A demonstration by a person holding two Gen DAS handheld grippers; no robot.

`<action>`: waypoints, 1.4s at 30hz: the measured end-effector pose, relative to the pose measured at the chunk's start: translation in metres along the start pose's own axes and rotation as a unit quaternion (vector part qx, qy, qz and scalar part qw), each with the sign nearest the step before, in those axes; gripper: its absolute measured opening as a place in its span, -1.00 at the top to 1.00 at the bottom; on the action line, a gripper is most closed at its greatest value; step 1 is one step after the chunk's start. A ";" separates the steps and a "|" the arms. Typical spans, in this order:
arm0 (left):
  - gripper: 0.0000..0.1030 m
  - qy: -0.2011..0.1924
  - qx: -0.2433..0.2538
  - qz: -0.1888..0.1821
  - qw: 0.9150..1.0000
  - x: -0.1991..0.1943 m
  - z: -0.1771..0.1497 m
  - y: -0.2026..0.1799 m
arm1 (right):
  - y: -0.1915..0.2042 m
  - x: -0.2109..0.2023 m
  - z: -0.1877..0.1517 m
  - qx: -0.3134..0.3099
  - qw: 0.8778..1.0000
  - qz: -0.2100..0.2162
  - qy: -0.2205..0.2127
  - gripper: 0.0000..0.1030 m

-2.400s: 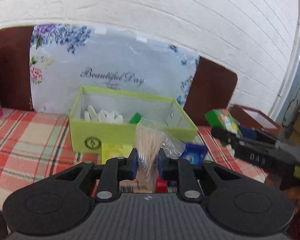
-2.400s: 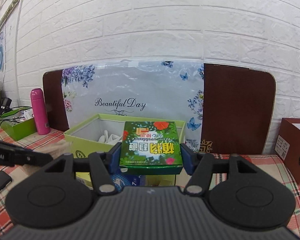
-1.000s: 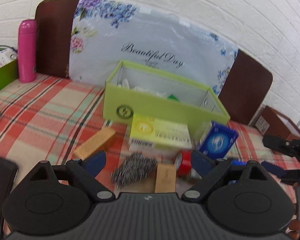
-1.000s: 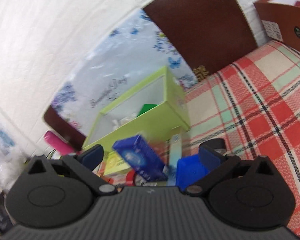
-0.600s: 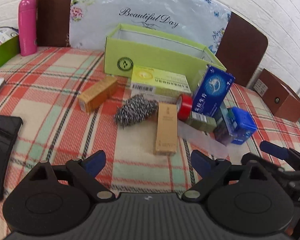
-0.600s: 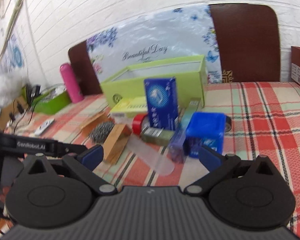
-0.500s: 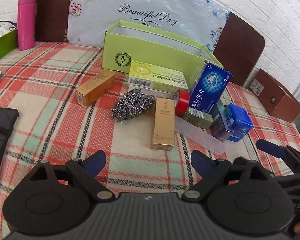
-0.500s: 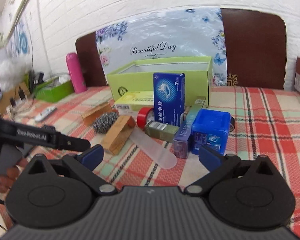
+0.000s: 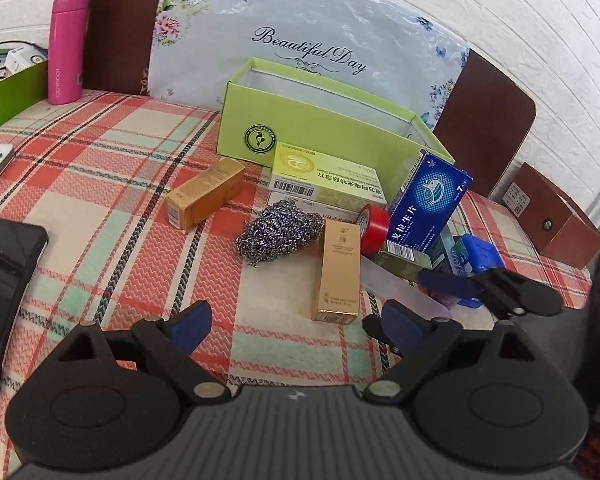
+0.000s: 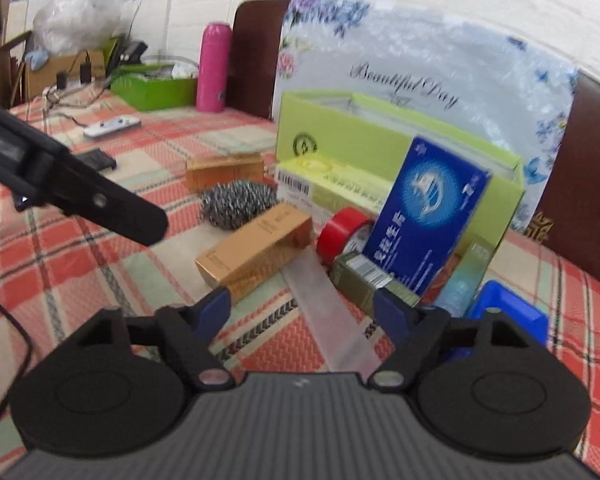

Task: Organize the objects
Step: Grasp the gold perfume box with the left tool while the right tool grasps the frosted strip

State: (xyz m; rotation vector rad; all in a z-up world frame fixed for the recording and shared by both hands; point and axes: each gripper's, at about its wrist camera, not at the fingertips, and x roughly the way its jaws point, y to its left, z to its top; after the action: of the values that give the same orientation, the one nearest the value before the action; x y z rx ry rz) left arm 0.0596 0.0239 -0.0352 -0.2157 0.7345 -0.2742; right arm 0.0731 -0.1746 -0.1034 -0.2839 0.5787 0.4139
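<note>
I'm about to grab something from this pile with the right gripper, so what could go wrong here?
The upright blue box seems propped among the red tape roll and small boxes, so a nudge may topple it. The translucent strip lies flat between the open fingers of the right gripper, likely hard to pinch. The left gripper is close, so the two could collide.

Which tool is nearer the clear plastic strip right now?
Right. The right tool hangs open directly over the clear plastic strip, which runs between its fingers. The left tool is open further left, nearer the gold box.
</note>
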 end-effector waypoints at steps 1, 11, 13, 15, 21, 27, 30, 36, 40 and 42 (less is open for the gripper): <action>-0.84 0.000 0.006 -0.001 1.000 0.002 0.001 -0.002 | -0.002 0.006 -0.002 0.004 1.000 0.000 0.011 -0.20; -0.47 0.034 0.056 -0.037 0.997 0.054 0.011 -0.031 | -0.010 -0.033 -0.028 0.128 0.991 0.000 0.043 0.45; -0.16 0.047 0.059 -0.030 0.997 0.066 0.010 -0.033 | -0.005 -0.044 -0.034 0.140 0.989 0.001 0.044 0.46; 0.12 0.048 0.053 -0.025 0.997 0.070 0.008 -0.029 | 0.002 -0.051 -0.038 0.145 0.989 0.006 0.043 0.45; 0.36 0.056 0.075 -0.009 0.996 0.051 -0.001 -0.021 | 0.013 -0.046 -0.033 0.141 0.989 -0.003 0.041 0.23; 0.29 0.050 0.079 0.004 0.996 0.051 -0.005 -0.025 | 0.015 -0.037 -0.026 0.156 0.986 -0.022 0.056 0.19; -0.01 0.048 0.078 -0.005 0.996 0.052 -0.007 -0.027 | 0.019 -0.036 -0.028 0.148 0.987 -0.029 0.051 0.18; 0.38 0.048 0.093 0.019 0.994 0.052 -0.007 -0.032 | 0.018 -0.029 -0.025 0.146 0.988 -0.033 0.048 0.26; 0.39 0.054 0.072 0.003 0.996 0.044 -0.007 -0.025 | 0.016 -0.031 -0.023 0.160 0.986 -0.028 0.047 0.48; 0.39 0.052 0.070 -0.003 0.996 0.038 -0.007 -0.025 | 0.012 -0.038 -0.025 0.183 0.982 -0.009 0.041 0.48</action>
State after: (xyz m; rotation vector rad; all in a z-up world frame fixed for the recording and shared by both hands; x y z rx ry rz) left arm 0.0775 -0.0124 -0.0572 -0.0717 0.8152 -0.3437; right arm 0.0269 -0.1847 -0.1034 0.0470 0.7200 0.2711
